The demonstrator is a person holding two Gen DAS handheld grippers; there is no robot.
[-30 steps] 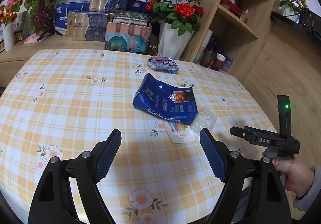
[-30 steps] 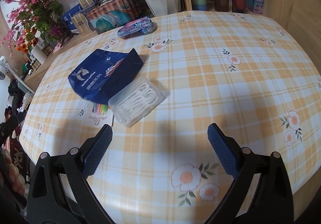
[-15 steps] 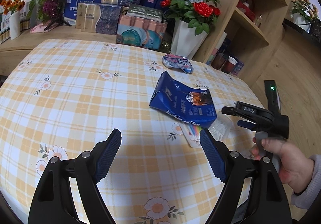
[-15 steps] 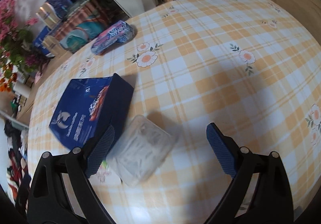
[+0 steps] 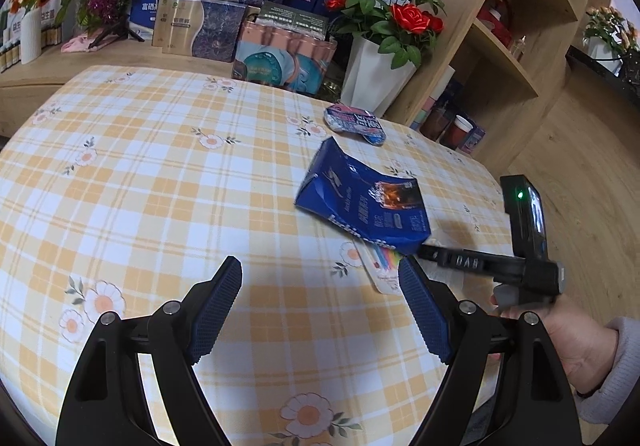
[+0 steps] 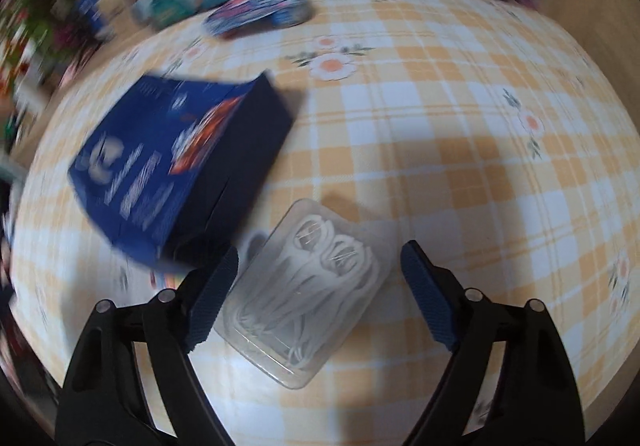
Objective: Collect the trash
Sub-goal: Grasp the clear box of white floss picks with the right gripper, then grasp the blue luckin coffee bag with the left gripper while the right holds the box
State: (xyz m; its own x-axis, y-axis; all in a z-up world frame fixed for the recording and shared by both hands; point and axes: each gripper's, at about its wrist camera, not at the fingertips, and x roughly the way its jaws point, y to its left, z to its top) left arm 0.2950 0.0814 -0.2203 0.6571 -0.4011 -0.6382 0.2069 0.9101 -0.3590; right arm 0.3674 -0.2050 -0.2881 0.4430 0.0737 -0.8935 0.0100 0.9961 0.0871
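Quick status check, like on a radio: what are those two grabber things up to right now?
Right tool closing around clear plastic case, pads not yet pressing. Left tool open, empty, over the table. Blue box close beside the case, crowding one finger.

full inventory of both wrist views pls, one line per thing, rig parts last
table: 1, orange-and-white check cloth with daisies, fills both views
blue carton: 1, dark blue, lying flat mid-table
clear plastic case: 1, see-through with white pieces inside, beside the carton, between the right fingers, pads not on it
rainbow card: 1, white with coloured stripes, partly under the carton
crushed wrapper: 1, blue and pink, far table edge
rose vase: 1, white with red roses, behind the table
gift boxes: several, gold and navy, back counter
wooden shelf: 1, light wood, right
left gripper: 1, black with blue pads, open over bare cloth
right gripper: 1, same, closing around the case
right hand: 1, grey sleeve, holding the right gripper
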